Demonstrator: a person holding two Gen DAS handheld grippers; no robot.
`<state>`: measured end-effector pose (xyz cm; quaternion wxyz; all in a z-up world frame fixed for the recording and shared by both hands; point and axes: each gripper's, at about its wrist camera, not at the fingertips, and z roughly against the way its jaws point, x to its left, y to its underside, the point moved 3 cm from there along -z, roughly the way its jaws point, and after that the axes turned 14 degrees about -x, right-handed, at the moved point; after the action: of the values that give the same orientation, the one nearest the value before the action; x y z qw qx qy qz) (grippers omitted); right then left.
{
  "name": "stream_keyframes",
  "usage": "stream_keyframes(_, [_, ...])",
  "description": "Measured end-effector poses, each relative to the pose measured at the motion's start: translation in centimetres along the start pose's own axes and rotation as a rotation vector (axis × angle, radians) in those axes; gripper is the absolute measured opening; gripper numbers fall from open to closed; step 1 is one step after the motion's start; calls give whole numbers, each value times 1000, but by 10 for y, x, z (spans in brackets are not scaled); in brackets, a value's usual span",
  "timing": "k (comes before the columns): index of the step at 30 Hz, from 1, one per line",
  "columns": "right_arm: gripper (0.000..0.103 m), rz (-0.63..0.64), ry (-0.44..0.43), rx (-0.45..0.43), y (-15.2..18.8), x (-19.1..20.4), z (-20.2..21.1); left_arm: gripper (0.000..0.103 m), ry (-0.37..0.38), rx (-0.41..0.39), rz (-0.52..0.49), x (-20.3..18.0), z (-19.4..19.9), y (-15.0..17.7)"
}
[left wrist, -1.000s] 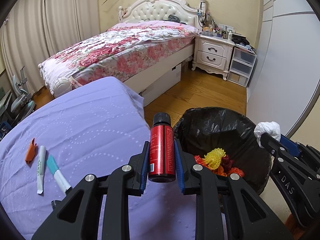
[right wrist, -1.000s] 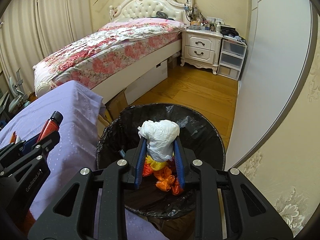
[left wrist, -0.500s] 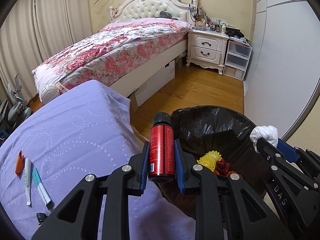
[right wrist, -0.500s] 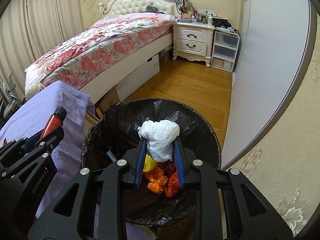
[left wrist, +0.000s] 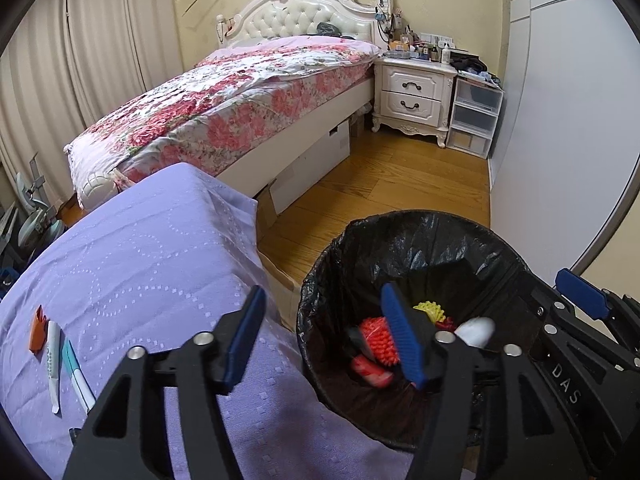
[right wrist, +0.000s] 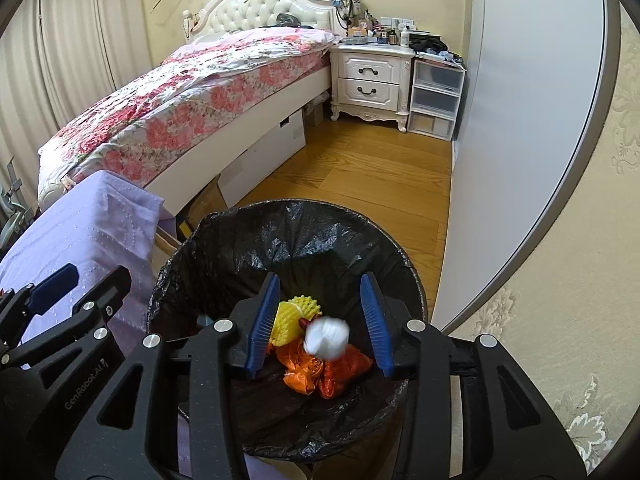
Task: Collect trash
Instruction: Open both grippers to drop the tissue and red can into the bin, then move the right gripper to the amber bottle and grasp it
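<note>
A bin lined with a black bag [left wrist: 420, 240] [right wrist: 300, 216] stands beside the purple-clothed table [left wrist: 140, 260]. My left gripper [left wrist: 323, 292] hangs over the bin's near rim, its jaws opening with nothing between them. A blurred red bottle [left wrist: 370, 366] lies down inside the bin. My right gripper [right wrist: 320, 280] is above the bin with its jaws opening. A blurred white paper wad [right wrist: 326, 338] [left wrist: 476, 330] is falling below them, free of the pads. Yellow spiky trash [right wrist: 298, 316] and orange bags [right wrist: 312, 372] lie at the bottom.
Two pens [left wrist: 52, 360] and an orange scrap [left wrist: 36, 328] lie on the table's left. A floral bed [left wrist: 240, 92], a white nightstand [left wrist: 412, 92] and plastic drawers [left wrist: 474, 116] stand beyond the wood floor [left wrist: 400, 176]. A pale wardrobe wall [right wrist: 520, 120] runs along the right.
Both grippers have opened over the bin. The red bottle has dropped out of the left one into the bin, and the white wad has left the right one.
</note>
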<state>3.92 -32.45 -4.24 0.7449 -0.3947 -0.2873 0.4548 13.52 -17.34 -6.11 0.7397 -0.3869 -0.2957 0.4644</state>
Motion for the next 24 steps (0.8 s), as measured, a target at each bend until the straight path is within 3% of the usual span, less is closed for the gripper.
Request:
stream_keyframes(4, [47,5,0,-4,0,0,2,71,-7,-14,4,3,5,-3])
stream_keyframes(13, [50,14,-23,-14,-2,7,15,73,-37,-26,32,19,26,-4])
stream_keyframes(24, [52,50,-105,-15,10,33,48,74,-124,-13,93,75,70,21])
